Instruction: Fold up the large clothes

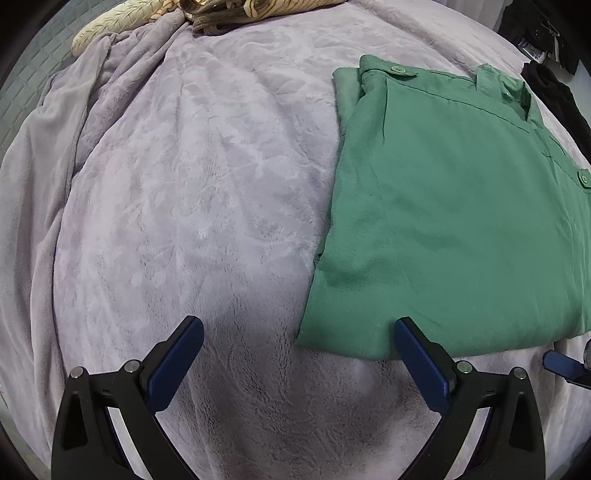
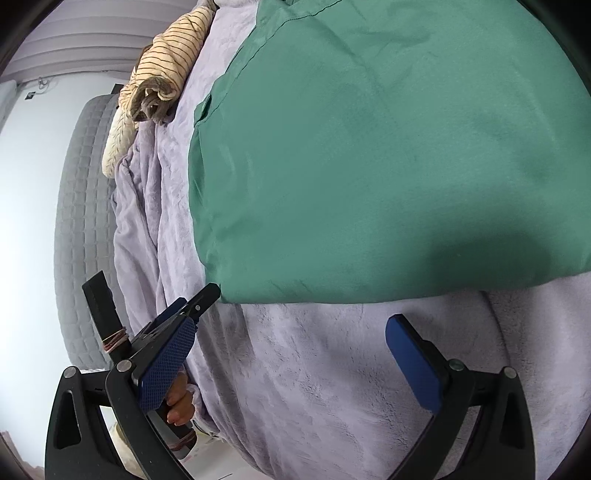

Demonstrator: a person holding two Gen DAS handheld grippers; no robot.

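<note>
A green garment (image 1: 450, 206) lies folded flat on the lilac fleece blanket (image 1: 207, 206), with button tabs along its far edge. My left gripper (image 1: 299, 328) is open and empty, just short of the garment's near left corner; its right finger (image 1: 421, 365) overlaps the near hem. In the right wrist view the garment (image 2: 388, 155) fills the upper right. My right gripper (image 2: 291, 332) is open and empty over the blanket (image 2: 332, 369), just short of the near hem. The left gripper (image 2: 184, 310) shows at left, beside the garment's corner.
A striped beige bundle of clothes (image 2: 166, 70) and a cream knitted piece (image 1: 110, 26) lie at the far side of the bed. Dark clothing (image 1: 554, 85) lies at the far right. A grey quilted mattress edge (image 2: 81, 229) shows beyond the blanket.
</note>
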